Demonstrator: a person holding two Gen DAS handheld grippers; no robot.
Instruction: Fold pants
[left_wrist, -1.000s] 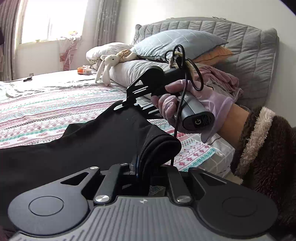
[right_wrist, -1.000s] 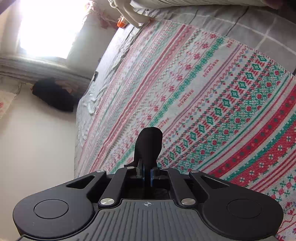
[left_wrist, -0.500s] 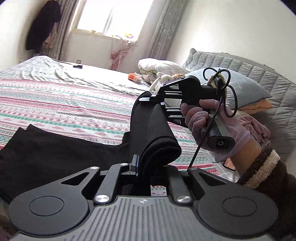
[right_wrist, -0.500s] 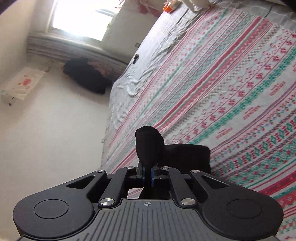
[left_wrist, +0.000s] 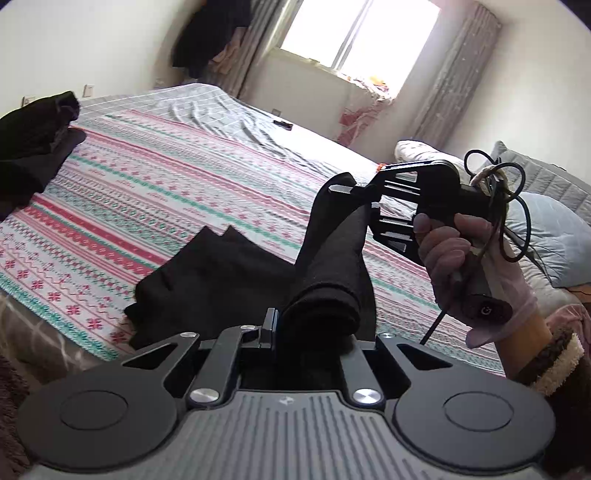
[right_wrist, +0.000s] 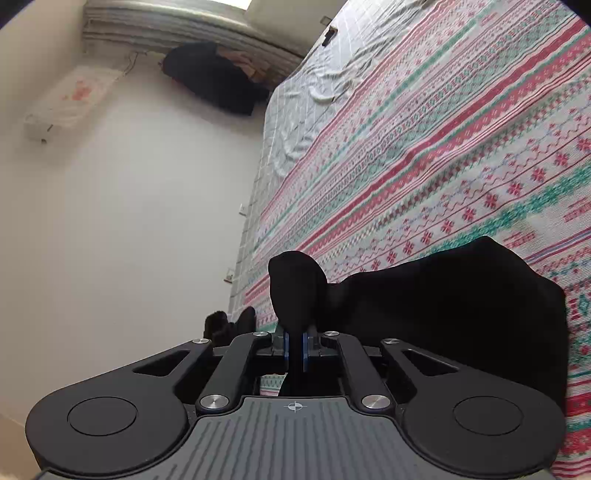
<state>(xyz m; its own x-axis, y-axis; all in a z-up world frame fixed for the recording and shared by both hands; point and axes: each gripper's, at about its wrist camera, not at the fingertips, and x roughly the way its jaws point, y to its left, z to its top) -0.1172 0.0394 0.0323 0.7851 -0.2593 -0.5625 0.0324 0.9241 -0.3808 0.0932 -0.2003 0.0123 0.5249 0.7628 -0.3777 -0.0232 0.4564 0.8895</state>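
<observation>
Black pants (left_wrist: 221, 273) lie partly on the striped bedspread near the bed's front edge, with one end lifted. My left gripper (left_wrist: 317, 328) is shut on a thick roll of that black cloth. Further out in the left wrist view, my right gripper (left_wrist: 354, 195) holds the same raised edge, gripped by a gloved hand (left_wrist: 465, 266). In the right wrist view the right gripper (right_wrist: 294, 347) is shut on a fold of the pants (right_wrist: 461, 306), which trail down to the right onto the bed.
A patterned bedspread (left_wrist: 177, 177) covers the bed. A pile of dark clothes (left_wrist: 33, 133) sits at the far left corner. Pillows (left_wrist: 546, 236) and a grey headboard are on the right. A window (left_wrist: 354, 33) and curtains stand behind, with a small dark object (left_wrist: 283, 124) on the sheet.
Both grippers have swung across the bed with the held edge of the pants, carrying it over the rest. More of the pants now lies bunched below, and the view has turned toward the window.
</observation>
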